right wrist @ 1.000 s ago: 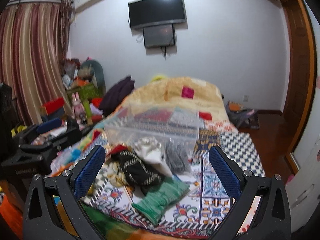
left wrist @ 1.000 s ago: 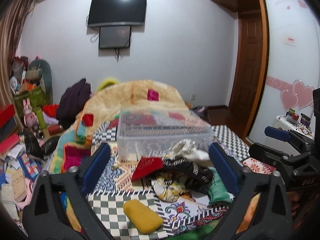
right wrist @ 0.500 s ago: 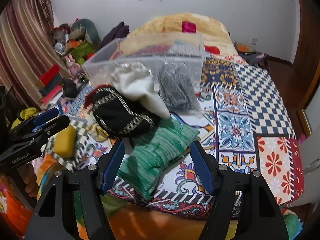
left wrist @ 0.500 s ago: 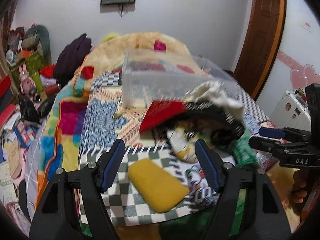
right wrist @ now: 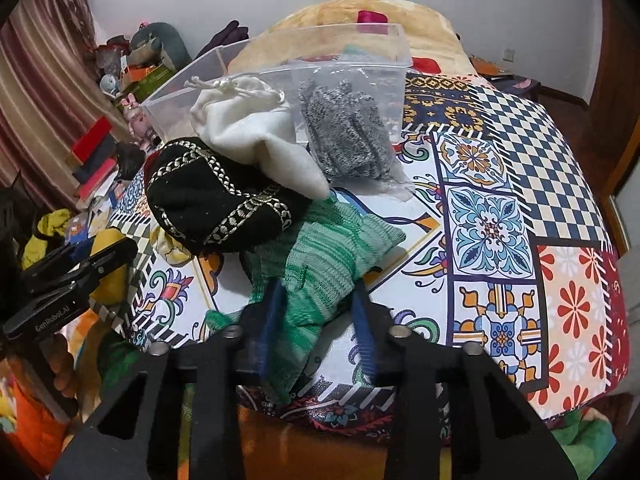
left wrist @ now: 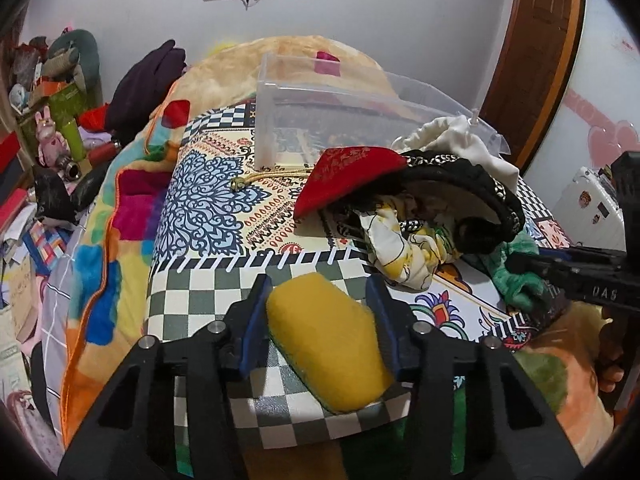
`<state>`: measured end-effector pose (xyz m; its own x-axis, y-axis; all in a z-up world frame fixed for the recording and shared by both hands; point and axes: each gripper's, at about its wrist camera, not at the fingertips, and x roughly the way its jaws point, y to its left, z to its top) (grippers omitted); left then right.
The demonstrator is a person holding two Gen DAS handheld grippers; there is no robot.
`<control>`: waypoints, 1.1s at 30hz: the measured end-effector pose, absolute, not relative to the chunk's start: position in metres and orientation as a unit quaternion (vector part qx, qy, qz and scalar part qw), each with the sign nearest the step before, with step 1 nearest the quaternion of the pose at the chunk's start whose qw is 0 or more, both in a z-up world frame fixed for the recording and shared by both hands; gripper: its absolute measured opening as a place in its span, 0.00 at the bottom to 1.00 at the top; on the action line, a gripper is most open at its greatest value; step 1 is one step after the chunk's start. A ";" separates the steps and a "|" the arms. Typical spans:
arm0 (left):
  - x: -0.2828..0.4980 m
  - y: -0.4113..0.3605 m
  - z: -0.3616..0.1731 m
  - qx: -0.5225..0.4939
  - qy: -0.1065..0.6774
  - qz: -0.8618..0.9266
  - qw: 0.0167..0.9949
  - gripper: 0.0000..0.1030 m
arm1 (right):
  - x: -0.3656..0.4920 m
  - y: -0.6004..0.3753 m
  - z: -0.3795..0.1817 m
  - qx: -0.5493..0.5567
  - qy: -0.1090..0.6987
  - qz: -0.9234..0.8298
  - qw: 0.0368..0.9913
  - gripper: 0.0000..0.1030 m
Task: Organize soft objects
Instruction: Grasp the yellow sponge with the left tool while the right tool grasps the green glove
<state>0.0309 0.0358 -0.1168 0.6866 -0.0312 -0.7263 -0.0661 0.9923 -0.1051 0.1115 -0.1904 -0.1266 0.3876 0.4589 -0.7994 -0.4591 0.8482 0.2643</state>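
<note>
A yellow sponge (left wrist: 328, 340) lies on the checkered bed edge, and my left gripper (left wrist: 320, 300) has its blue pads against both its sides. A green knitted cloth (right wrist: 328, 268) lies on the patterned cover, and my right gripper (right wrist: 318, 300) is closed around its near end. Behind them is a pile: a black embroidered pouch (right wrist: 208, 196), a white drawstring bag (right wrist: 256, 132), a red pouch (left wrist: 352, 176), a floral cloth (left wrist: 404, 248) and a bag of grey scrubbers (right wrist: 344, 132). A clear plastic bin (left wrist: 340, 116) stands behind the pile.
The bed (right wrist: 520, 168) carries a beige blanket (left wrist: 288, 56) at its far end. Cluttered boxes, toys and books (left wrist: 44, 128) fill the floor to the left. A wooden door (left wrist: 532, 40) is at the right.
Both grippers moved down and forward to the bed's near edge and narrowed, the left around the yellow sponge, the right around the green cloth.
</note>
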 end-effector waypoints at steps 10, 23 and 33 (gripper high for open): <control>0.026 0.039 -0.084 -0.052 0.351 0.012 0.935 0.39 | 0.104 -0.209 -0.098 0.016 0.437 0.275 0.856 0.13; 0.047 0.029 -0.018 -0.037 0.259 -0.008 0.965 0.39 | 0.101 -0.207 -0.027 0.023 0.336 0.289 0.896 0.12; 0.086 0.036 0.005 -0.048 0.239 -0.012 0.970 0.40 | 0.124 -0.189 -0.005 0.011 0.291 0.306 0.906 0.12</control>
